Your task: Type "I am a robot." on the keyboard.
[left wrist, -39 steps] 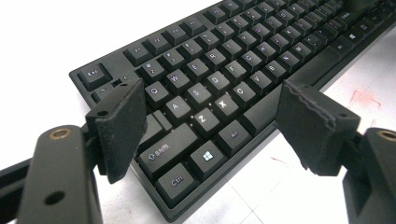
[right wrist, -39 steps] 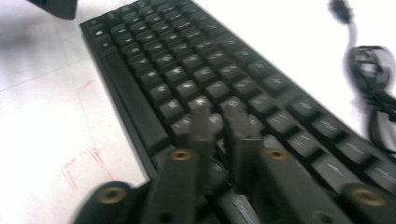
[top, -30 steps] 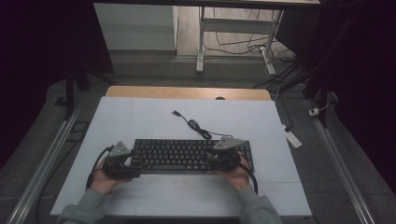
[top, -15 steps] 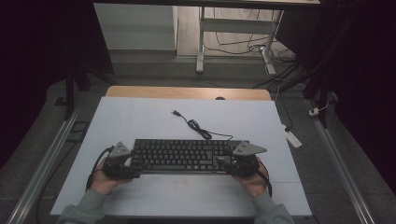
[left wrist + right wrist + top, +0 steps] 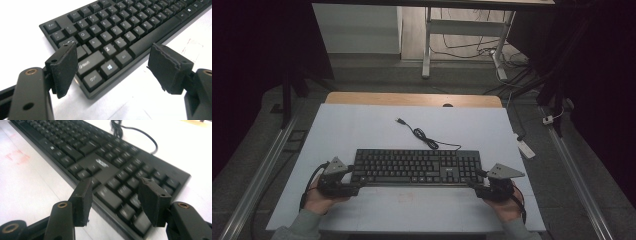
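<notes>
A black keyboard [image 5: 417, 166] lies flat on the white table top [image 5: 362, 125], its cable [image 5: 424, 137] curling back to a loose USB plug [image 5: 399, 120]. My left gripper [image 5: 356, 183] sits at the keyboard's near left corner. In the left gripper view that gripper [image 5: 112, 70] is open, the corner of the keyboard [image 5: 110, 37] between its pads without touching them. My right gripper [image 5: 475, 183] is off the near right corner. Its jaws have just been opening and now stand open [image 5: 115, 200], with the keyboard [image 5: 100, 157] edge below them, not gripped.
A faint red square mark [image 5: 409, 196] is on the table in front of the keyboard. A wooden strip [image 5: 412, 99] runs along the table's far edge. A white power strip [image 5: 526, 147] lies on the floor to the right. Metal rails flank the table.
My right gripper has slid right and slightly toward the person, off the keyboard's right end, with its jaws wider. The left gripper and the keyboard have stayed put.
</notes>
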